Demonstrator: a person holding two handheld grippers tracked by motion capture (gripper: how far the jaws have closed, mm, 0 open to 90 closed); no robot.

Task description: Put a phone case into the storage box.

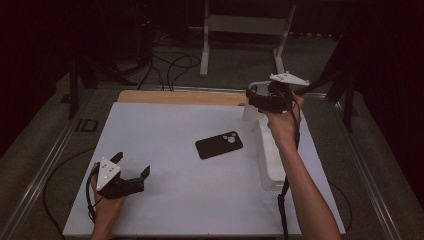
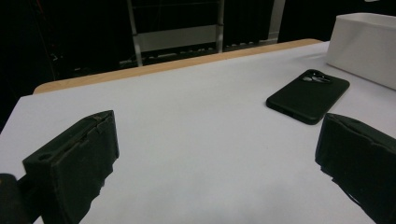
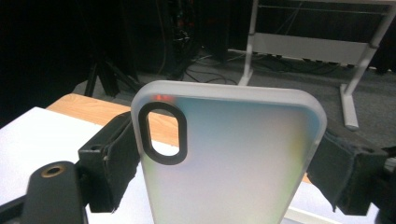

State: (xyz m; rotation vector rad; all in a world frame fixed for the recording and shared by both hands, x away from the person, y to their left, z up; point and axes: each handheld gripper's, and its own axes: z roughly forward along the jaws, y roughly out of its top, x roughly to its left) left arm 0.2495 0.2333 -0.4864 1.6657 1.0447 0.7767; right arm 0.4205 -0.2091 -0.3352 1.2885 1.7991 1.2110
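A black phone case (image 1: pixel 218 144) lies flat, camera holes up, near the middle of the white table top (image 1: pixel 165 125). My left gripper (image 1: pixel 133 164) rests open at the front left, well short of it; in the left gripper view the black phone case (image 2: pixel 308 95) lies beyond the wide-apart jaws of the left gripper (image 2: pixel 215 158). My right gripper (image 1: pixel 253 100) is raised over the table's far right, shut on a frosted translucent phone case (image 1: pixel 249 111). Seen close, the frosted case (image 3: pixel 233 158) stands upright in the right gripper (image 3: pixel 229 163), its black-rimmed camera opening at upper left.
A long white bin (image 1: pixel 270 160) runs along the table's right side, below the right forearm; it shows as a white bin (image 2: pixel 364 42) in the left gripper view. A wooden edge (image 1: pixel 180 96) borders the far side. Cables and a white frame (image 1: pixel 245 25) stand on the floor beyond.
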